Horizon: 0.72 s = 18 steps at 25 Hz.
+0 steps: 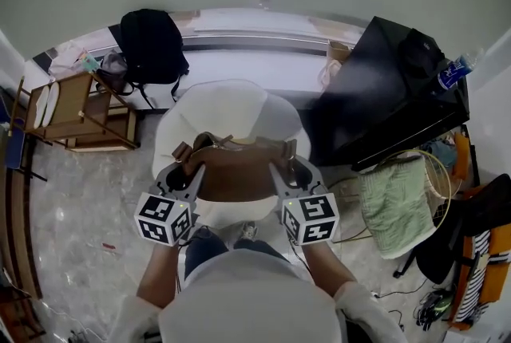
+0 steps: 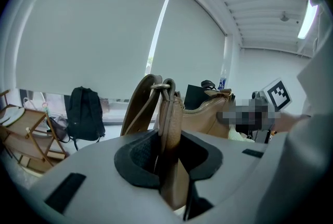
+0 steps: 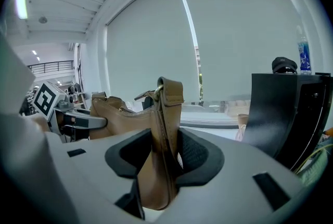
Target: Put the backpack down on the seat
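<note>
The bag (image 1: 239, 171) hangs between your two grippers, over the near edge of the seat (image 1: 227, 106). Whether its base touches the cushion yet, cannot tell. The left gripper (image 1: 188, 174) is clamped on the bag's left end at the strap tab, and the right gripper (image 1: 284, 172) is clamped on the right end likewise. Judgement: placing step, not finished. Move the bag toward the seat's middle and lower both ends level. Let go only once the base sits flat, else it may tip off the near edge.
</note>
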Available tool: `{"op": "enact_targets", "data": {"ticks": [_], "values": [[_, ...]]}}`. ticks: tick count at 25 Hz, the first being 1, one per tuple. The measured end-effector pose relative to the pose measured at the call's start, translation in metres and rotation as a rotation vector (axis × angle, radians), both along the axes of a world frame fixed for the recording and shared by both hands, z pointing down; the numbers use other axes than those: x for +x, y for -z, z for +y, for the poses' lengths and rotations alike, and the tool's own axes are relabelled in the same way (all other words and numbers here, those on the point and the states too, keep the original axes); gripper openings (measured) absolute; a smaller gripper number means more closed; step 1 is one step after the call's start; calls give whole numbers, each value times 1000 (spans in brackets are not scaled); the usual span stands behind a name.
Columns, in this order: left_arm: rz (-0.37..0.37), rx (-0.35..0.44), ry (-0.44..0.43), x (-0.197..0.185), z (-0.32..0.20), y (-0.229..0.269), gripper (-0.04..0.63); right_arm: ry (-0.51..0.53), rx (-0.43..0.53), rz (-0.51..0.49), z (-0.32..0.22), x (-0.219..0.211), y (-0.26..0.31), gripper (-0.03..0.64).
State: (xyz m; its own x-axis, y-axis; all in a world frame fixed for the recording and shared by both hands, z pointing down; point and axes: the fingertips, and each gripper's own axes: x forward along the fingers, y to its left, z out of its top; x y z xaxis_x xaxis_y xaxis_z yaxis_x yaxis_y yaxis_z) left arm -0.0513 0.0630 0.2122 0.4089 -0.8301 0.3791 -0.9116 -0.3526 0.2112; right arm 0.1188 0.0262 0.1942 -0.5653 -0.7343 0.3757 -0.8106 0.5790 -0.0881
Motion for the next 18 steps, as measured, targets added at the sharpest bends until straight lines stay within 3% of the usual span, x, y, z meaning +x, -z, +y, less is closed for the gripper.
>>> {"op": "enact_targets", "data": {"ticks": [6, 18], "values": [[-4, -22, -26, -6, -18, -6, 108, -21, -20, -3, -15, -5, -7, 176], [-17, -28, -166, -48, -60, -1, 107, -153, -27, -20, -36, -45, -4, 176]]}}
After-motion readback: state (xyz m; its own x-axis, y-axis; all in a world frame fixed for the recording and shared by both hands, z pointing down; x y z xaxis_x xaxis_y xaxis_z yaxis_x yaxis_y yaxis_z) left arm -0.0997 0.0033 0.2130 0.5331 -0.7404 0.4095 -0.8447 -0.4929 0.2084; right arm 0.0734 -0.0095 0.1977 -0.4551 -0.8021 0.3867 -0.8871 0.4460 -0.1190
